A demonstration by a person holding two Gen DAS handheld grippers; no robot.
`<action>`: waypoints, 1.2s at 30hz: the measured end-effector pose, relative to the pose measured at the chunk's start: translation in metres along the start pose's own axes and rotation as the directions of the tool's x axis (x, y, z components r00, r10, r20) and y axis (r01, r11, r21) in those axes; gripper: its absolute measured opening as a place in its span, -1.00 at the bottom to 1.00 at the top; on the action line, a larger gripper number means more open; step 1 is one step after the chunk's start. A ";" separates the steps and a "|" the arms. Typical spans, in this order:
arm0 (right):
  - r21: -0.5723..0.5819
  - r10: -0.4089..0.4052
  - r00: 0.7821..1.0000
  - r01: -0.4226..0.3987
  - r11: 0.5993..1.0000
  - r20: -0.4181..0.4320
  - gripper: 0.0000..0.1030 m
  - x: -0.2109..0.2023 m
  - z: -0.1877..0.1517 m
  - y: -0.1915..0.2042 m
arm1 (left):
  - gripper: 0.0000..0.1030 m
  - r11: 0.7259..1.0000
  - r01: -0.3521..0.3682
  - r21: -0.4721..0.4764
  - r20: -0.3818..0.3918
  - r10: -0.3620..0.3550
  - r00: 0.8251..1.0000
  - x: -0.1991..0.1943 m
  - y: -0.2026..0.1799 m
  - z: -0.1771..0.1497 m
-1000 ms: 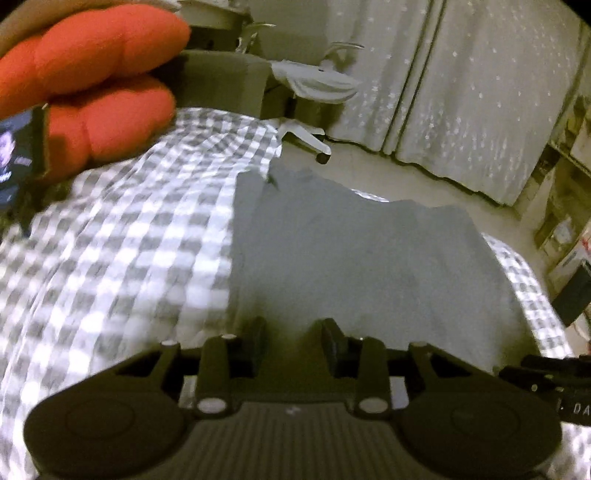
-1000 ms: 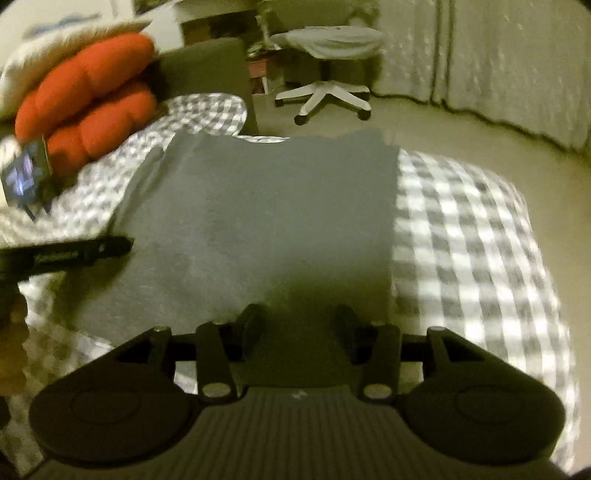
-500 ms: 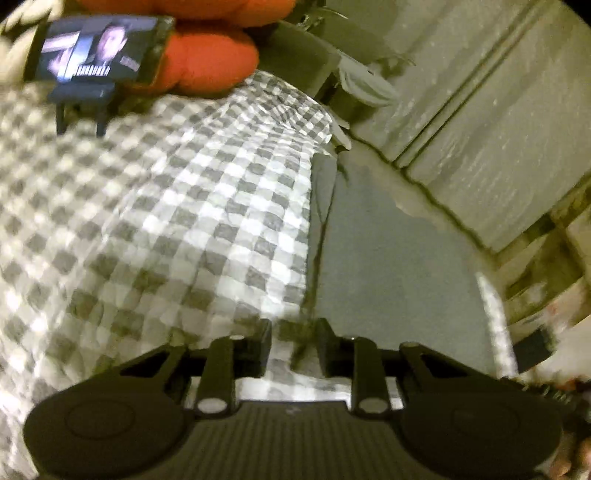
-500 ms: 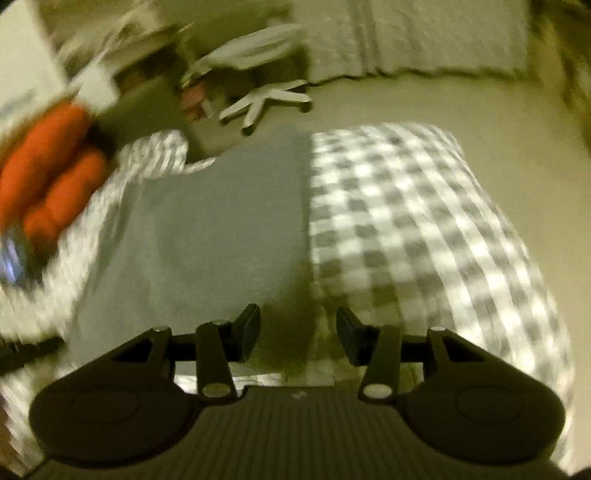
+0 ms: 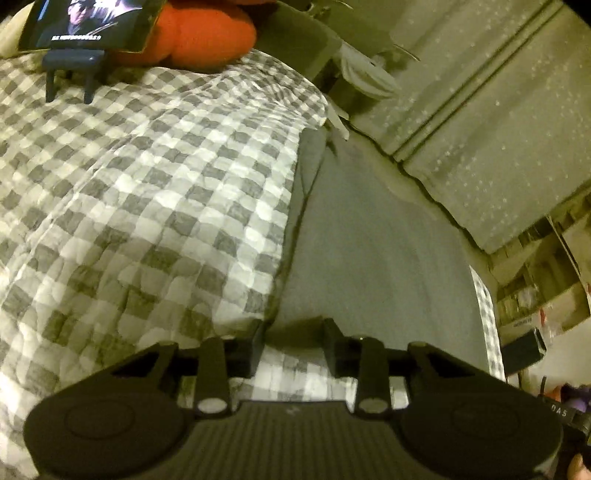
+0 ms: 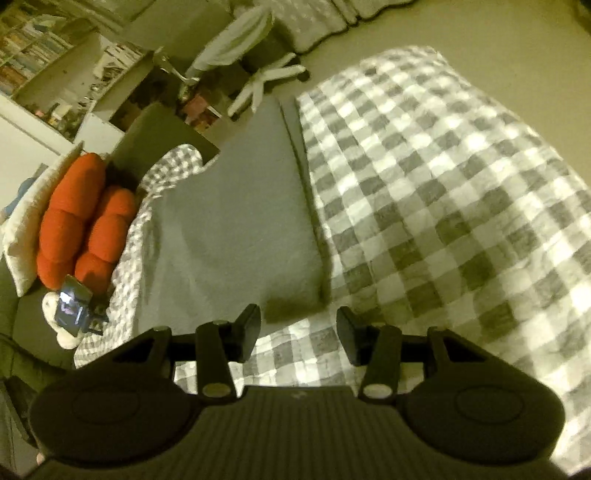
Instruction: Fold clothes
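A grey garment (image 5: pixel 369 258) lies flat and folded into a long rectangle on the checked bedspread (image 5: pixel 147 203). My left gripper (image 5: pixel 293 332) hangs over its near left corner. The jaws are opening, the corner's edge lies between the fingers, and the pads do not press on it. In the right wrist view the same garment (image 6: pixel 240 221) runs away from me. My right gripper (image 6: pixel 297 319) stands open just short of its near right corner, with checked bedspread (image 6: pixel 443 203) showing between the fingers.
A phone on a small stand (image 5: pixel 85 22) and an orange cushion (image 5: pixel 207 33) sit at the head of the bed. Beyond the far edge are a white office chair (image 6: pixel 236 48), curtains (image 5: pixel 480 110) and boxes (image 5: pixel 546 295) on the floor.
Both views have rolled. The left gripper has shifted from the garment's near hem to its near left corner, and the right one to the near right corner. The left jaws narrowed, then widened.
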State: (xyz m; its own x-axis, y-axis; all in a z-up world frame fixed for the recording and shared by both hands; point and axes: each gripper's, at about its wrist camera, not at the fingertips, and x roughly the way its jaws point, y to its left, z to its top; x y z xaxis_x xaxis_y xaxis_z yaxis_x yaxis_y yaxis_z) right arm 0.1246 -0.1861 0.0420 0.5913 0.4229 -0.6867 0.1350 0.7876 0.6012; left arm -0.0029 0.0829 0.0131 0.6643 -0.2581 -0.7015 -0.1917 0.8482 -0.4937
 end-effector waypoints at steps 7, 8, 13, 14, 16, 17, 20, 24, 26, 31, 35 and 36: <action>-0.182 -0.064 0.998 0.068 0.981 0.027 -0.76 0.012 0.002 0.017 | -0.86 0.997 -0.028 0.072 0.056 0.024 0.998 -0.009 -0.005 0.000; -0.195 -0.065 0.997 0.071 0.978 0.036 -0.77 0.009 0.001 0.018 | -0.87 0.996 -0.028 0.085 0.064 0.022 0.998 -0.012 -0.007 0.000; -0.223 -0.023 0.996 0.041 0.974 0.081 -0.79 -0.018 -0.013 0.023 | -0.88 0.994 -0.005 0.107 0.066 -0.002 0.998 -0.035 0.000 -0.003; -0.225 -0.011 0.997 0.029 0.974 0.083 -0.79 -0.024 -0.015 0.023 | -0.88 0.994 -0.002 0.108 0.065 -0.005 0.998 -0.039 0.002 -0.004; -0.233 -0.006 0.997 0.023 0.972 0.075 -0.79 -0.031 -0.021 0.024 | -0.88 0.993 0.002 0.117 0.050 -0.008 0.999 -0.045 0.008 -0.010; -0.240 -0.008 0.998 0.024 0.970 0.069 -0.79 -0.032 -0.024 0.025 | -0.88 0.992 -0.002 0.127 0.038 -0.003 0.999 -0.048 0.010 -0.014; -0.252 -0.018 0.999 0.029 0.967 0.048 -0.79 -0.035 -0.035 0.027 | -0.88 0.989 -0.010 0.151 0.023 0.007 1.000 -0.057 0.014 -0.027; -0.246 0.006 0.999 0.002 0.969 0.033 -0.78 -0.050 -0.058 0.028 | -0.88 0.979 -0.026 0.200 0.027 0.021 0.999 -0.075 0.021 -0.049; -0.265 -0.003 1.000 0.007 0.964 0.014 -0.75 -0.053 -0.069 0.027 | -0.88 0.975 -0.032 0.221 0.020 0.029 0.999 -0.078 0.023 -0.057; -0.295 -0.043 0.998 0.052 0.954 0.035 -0.62 -0.056 -0.065 0.024 | -0.84 0.976 -0.024 0.218 0.006 0.023 1.000 -0.077 0.026 -0.051; -0.332 -0.069 0.989 0.108 0.937 0.129 -0.62 -0.059 -0.052 0.027 | -0.85 0.980 -0.015 0.200 0.086 -0.002 0.996 -0.081 0.018 -0.026; -0.342 -0.064 0.988 0.108 0.933 0.138 -0.62 -0.055 -0.046 0.029 | -0.85 0.977 -0.015 0.212 0.093 -0.005 0.996 -0.076 0.011 -0.018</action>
State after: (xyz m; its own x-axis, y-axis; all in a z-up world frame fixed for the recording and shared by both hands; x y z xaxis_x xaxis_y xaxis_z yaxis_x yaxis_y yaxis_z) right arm 0.0591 -0.1655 0.0787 0.6858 0.3057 -0.6605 -0.0820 0.9342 0.3473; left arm -0.0689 0.1038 0.0517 0.7294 -0.2179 -0.6485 -0.0445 0.9308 -0.3628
